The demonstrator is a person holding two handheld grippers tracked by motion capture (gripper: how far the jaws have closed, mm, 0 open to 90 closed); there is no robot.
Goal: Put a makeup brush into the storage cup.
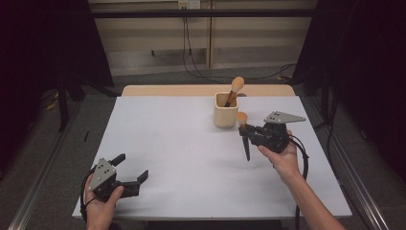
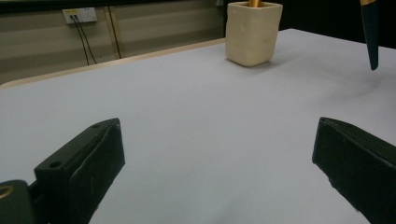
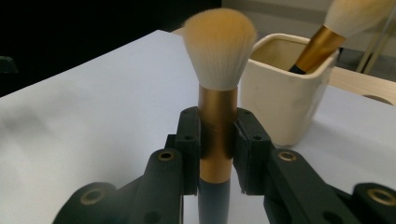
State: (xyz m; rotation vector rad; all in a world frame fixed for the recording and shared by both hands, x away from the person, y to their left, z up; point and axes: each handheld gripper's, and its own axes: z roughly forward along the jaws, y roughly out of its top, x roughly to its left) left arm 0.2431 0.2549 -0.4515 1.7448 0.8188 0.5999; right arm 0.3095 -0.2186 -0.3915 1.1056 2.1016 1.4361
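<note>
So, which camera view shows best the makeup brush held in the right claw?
The right gripper view: the makeup brush stands upright and close, gold band clamped by the right claw. The high view shows it small; the left gripper view shows its dark handle tip.

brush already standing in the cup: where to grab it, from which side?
Grip the gold ferrule of the brush in the cup, just below the bristles. It leans right, out over the rim, with the handle hidden inside, so the ferrule is the only firm exposed part. Come from above, probably with the open left gripper; the right gripper holds another brush.
</note>
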